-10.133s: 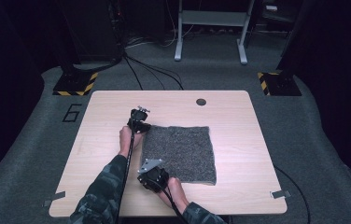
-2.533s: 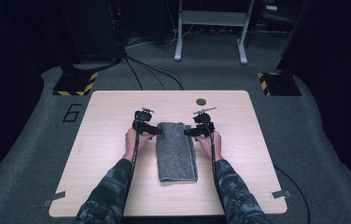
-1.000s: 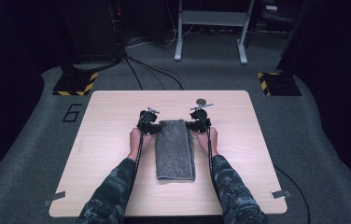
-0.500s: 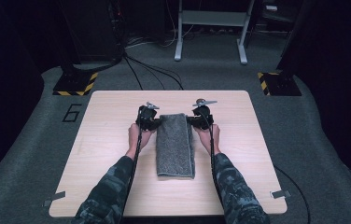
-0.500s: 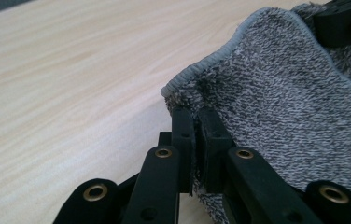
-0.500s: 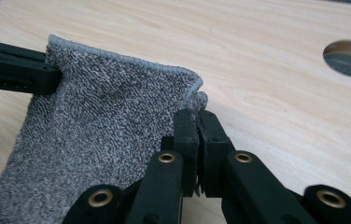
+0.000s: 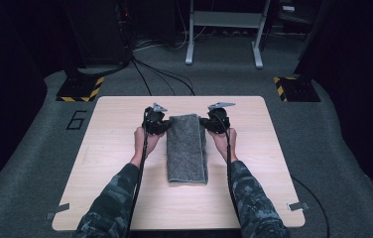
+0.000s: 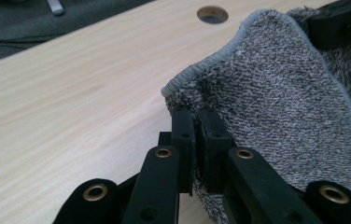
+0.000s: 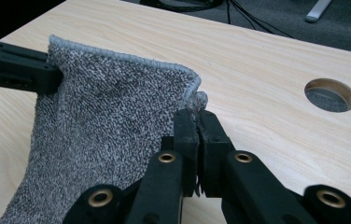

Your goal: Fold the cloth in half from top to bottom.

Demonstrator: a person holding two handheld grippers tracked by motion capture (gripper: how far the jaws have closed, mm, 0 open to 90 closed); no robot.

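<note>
High view: the grey towel (image 7: 187, 148) lies as a long narrow strip down the middle of the wooden table (image 7: 110, 148), its far end caught between the left gripper (image 7: 155, 122) and the right gripper (image 7: 216, 121). Half a second ago both grippers sat in much the same spot at that far end. A second ago they were a touch nearer the person, and two and a half seconds ago they stood wider apart, clear of the towel's sides. So the hands have closed in on the two far corners and taken hold, which I judge to be the start of the next fold, bringing the far end back over the near end.

Left gripper view: the jaws are pressed together with the towel's corner (image 8: 197, 100) pinched between their tips, and the cloth rises just ahead of them, lifted off the wood. The other gripper's black finger (image 8: 341, 23) bites the edge far beyond the jaws. The table's round cable hole (image 8: 212, 14) lies further ahead.

Right gripper view: the jaws are likewise clamped on the opposite corner (image 9: 194, 100), with the hem arching away from their tips.

Ten seconds ago the towel lay spread as a broad square; now it is folded to a third of that width.
</note>
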